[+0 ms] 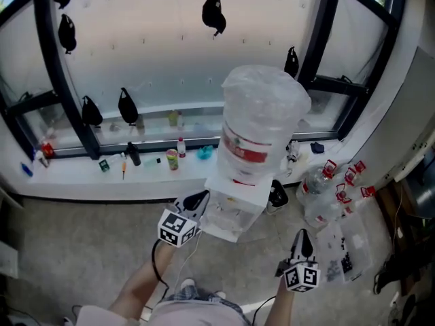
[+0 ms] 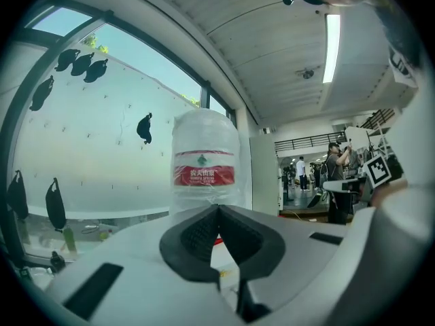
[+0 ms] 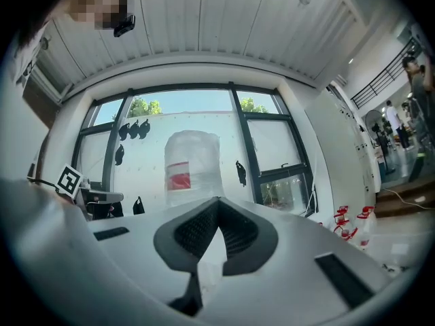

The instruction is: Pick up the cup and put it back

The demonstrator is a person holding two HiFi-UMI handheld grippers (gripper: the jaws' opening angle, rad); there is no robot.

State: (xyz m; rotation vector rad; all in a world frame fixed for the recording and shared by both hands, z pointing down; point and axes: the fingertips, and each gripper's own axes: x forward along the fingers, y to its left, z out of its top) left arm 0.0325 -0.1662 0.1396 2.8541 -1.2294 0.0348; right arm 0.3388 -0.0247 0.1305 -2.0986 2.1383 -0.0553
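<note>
Hovering level before the white water dispenser [image 1: 234, 197] and its big bottle [image 1: 264, 111], the left gripper [image 1: 197, 200] sits just beside the dispenser's front edge and the right gripper [image 1: 303, 240] over open floor [image 1: 88, 243], both with jaws pressed together on nothing, a cluttered windowsill [image 1: 75, 170] behind; the cup cannot be made out.

Black-framed window [image 1: 177, 46], white sill [image 1: 81, 173] (cluttered), grey floor [image 1: 68, 250], ceiling strip light [image 2: 332, 46]

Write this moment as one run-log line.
left gripper: shut, empty | right gripper: shut, empty | both facing water dispenser with bottle on top
</note>
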